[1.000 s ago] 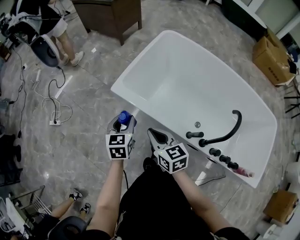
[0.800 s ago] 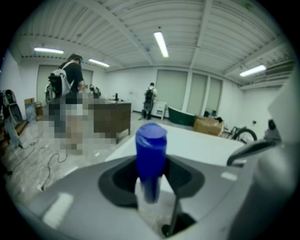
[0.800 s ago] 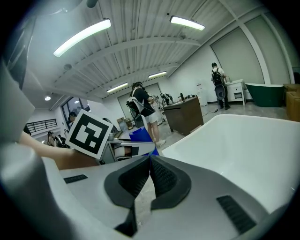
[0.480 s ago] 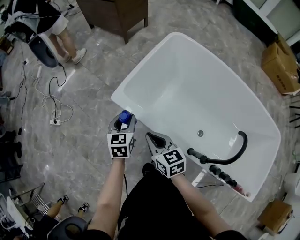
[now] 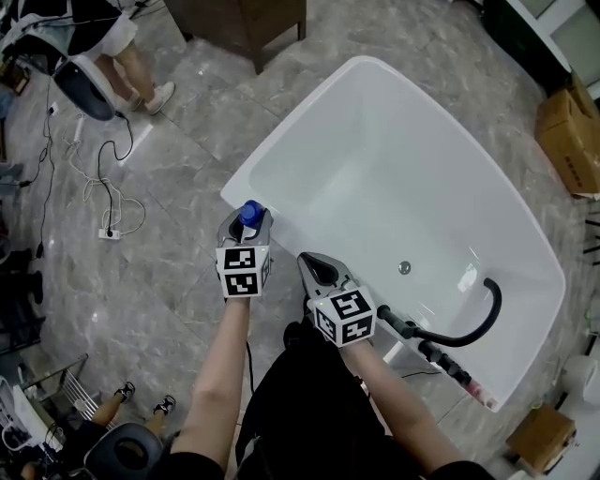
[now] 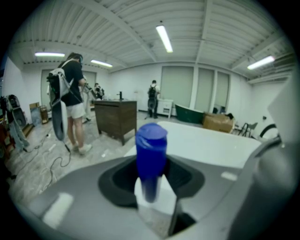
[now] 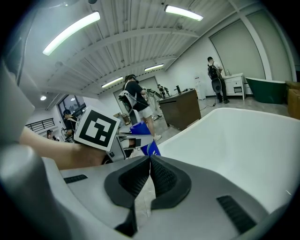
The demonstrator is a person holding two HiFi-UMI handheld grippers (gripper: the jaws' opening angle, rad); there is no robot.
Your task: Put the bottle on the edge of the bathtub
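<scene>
A bottle (image 5: 249, 214) with a blue cap (image 6: 151, 140) stands upright between the jaws of my left gripper (image 5: 246, 228), which is shut on it. It hangs just at the near left corner of the white bathtub (image 5: 281, 141), beside the rim. In the right gripper view the bottle (image 7: 145, 143) shows blue behind the left gripper's marker cube. My right gripper (image 5: 319, 270) hovers beside the tub's near rim, its jaws shut with nothing between them. The tub's rim (image 6: 197, 140) lies right behind the bottle.
A black faucet and hose (image 5: 469, 323) sit at the tub's right end. A dark wooden cabinet (image 5: 248, 23) stands beyond the tub. Cables and a power strip (image 5: 111, 220) lie on the marble floor at left. A person (image 5: 131, 56) stands at top left. Cardboard boxes (image 5: 572, 131) are at right.
Both grippers have shifted a little forward toward the tub's near rim with the bottle still held. The head view has swung, so the tub sits lower and more to the right.
</scene>
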